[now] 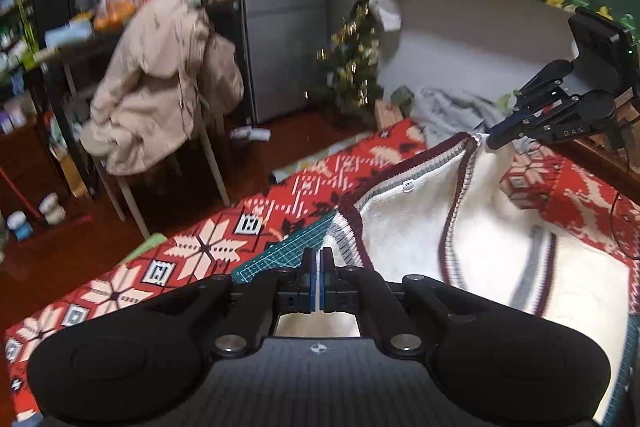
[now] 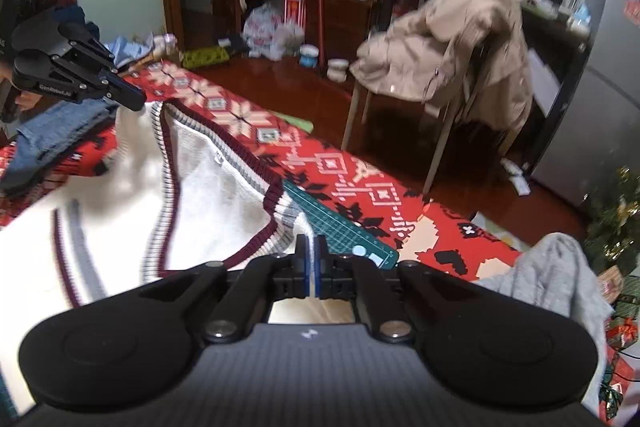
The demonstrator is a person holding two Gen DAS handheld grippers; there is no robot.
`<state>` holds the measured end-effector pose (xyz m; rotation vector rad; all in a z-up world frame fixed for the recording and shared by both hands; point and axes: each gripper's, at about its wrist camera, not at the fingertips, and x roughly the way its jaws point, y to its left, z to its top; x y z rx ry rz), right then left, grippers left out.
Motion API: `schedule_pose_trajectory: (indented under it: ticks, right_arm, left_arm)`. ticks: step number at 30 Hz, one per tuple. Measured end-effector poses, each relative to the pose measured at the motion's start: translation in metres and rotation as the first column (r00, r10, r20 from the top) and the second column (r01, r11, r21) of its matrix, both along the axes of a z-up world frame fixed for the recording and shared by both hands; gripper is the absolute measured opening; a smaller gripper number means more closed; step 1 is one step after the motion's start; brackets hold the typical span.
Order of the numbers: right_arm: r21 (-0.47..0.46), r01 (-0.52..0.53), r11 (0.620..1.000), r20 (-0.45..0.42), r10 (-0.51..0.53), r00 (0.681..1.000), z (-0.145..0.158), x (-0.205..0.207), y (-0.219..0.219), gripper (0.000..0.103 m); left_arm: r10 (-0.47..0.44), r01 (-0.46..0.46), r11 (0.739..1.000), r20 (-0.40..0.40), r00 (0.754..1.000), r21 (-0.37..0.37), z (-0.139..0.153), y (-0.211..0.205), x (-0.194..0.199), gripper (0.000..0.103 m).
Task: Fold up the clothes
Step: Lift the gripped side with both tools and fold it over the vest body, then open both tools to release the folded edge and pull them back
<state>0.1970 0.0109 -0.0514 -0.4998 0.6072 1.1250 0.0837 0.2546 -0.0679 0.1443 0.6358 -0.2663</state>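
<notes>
A white knit sweater vest (image 1: 420, 211) with maroon and grey striped trim hangs stretched above a red patterned blanket (image 1: 192, 251); it also shows in the right wrist view (image 2: 208, 187). My left gripper (image 1: 317, 257) is shut on one corner of its ribbed edge. My right gripper (image 2: 309, 245) is shut on the other corner. Each gripper appears in the other's view, the right gripper (image 1: 494, 141) at the vest's far corner, the left gripper (image 2: 136, 103) likewise. Both hold the vest lifted off the blanket.
A green cutting mat (image 2: 340, 223) lies on the blanket under the vest. A grey garment (image 2: 548, 279) and blue jeans (image 2: 52, 135) lie on the bed. A chair with a beige coat (image 2: 460, 39) stands on the floor; a small Christmas tree (image 1: 352, 63) is beside the fridge.
</notes>
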Motion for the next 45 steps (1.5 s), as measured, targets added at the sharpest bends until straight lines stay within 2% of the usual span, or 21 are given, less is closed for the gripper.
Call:
schedule_pose_trajectory:
  ticks: [7, 13, 17, 21, 23, 26, 29, 37, 39, 41, 42, 45]
  right_arm:
    - [0.060, -0.031, 0.998, 0.094, 0.026, 0.995, 0.042, -0.092, -0.055, 0.001]
    - [0.069, -0.048, 0.996, 0.138, 0.038, 0.990, 0.054, -0.174, -0.099, 0.001]
    - [0.037, -0.058, 0.998, 0.136, 0.053, 0.989, 0.033, -0.224, -0.120, 0.001]
    - [-0.046, -0.069, 0.997, 0.093, 0.073, 0.993, -0.012, -0.262, -0.133, 0.002]
    - [-0.091, -0.076, 0.993, 0.059, 0.082, 0.995, -0.037, -0.274, -0.135, 0.002]
    - [-0.159, -0.070, 0.985, 0.033, 0.076, 0.997, -0.067, -0.282, -0.136, 0.003]
    - [-0.151, -0.049, 0.987, -0.019, 0.047, 0.999, -0.074, -0.278, -0.141, 0.008]
    - [-0.077, 0.009, 0.997, -0.109, -0.017, 0.994, -0.052, -0.260, -0.165, 0.011]
    - [-0.037, 0.057, 0.998, -0.141, -0.062, 0.988, -0.044, -0.249, -0.175, 0.014]
    - [0.012, 0.131, 0.991, -0.182, -0.127, 0.975, -0.036, -0.228, -0.181, 0.025]
    - [0.037, 0.171, 0.985, -0.204, -0.160, 0.966, -0.032, -0.216, -0.183, 0.029]
    - [0.105, 0.296, 0.949, -0.282, -0.257, 0.924, -0.029, -0.183, -0.187, 0.032]
  left_arm:
    - [0.012, -0.014, 1.000, 0.113, 0.994, 0.010, 0.023, -0.034, -0.098, 0.002]
    - [-0.030, 0.031, 0.999, 0.116, 0.993, -0.010, 0.019, -0.064, -0.176, 0.002]
    - [-0.065, 0.065, 0.998, 0.042, 0.997, 0.000, -0.010, -0.083, -0.208, 0.002]
    - [-0.080, 0.082, 0.996, -0.072, 0.994, 0.028, -0.052, -0.096, -0.219, 0.002]
    - [-0.080, 0.083, 0.996, -0.133, 0.988, 0.017, -0.070, -0.097, -0.217, 0.002]
    - [-0.058, 0.061, 0.998, -0.183, 0.981, 0.013, -0.086, -0.094, -0.216, 0.002]
    - [-0.031, 0.025, 0.999, -0.209, 0.977, -0.029, -0.088, -0.086, -0.218, 0.003]
    - [0.053, -0.079, 0.989, -0.203, 0.978, -0.127, -0.071, -0.062, -0.230, 0.007]
    - [0.085, -0.120, 0.976, -0.193, 0.978, -0.179, -0.064, -0.050, -0.228, 0.009]
    - [0.130, -0.172, 0.957, -0.184, 0.974, -0.232, -0.059, -0.036, -0.224, 0.018]
    - [0.159, -0.203, 0.944, -0.182, 0.970, -0.259, -0.058, -0.029, -0.219, 0.019]
    - [0.238, -0.289, 0.894, -0.183, 0.954, -0.343, -0.055, -0.006, -0.204, 0.020]
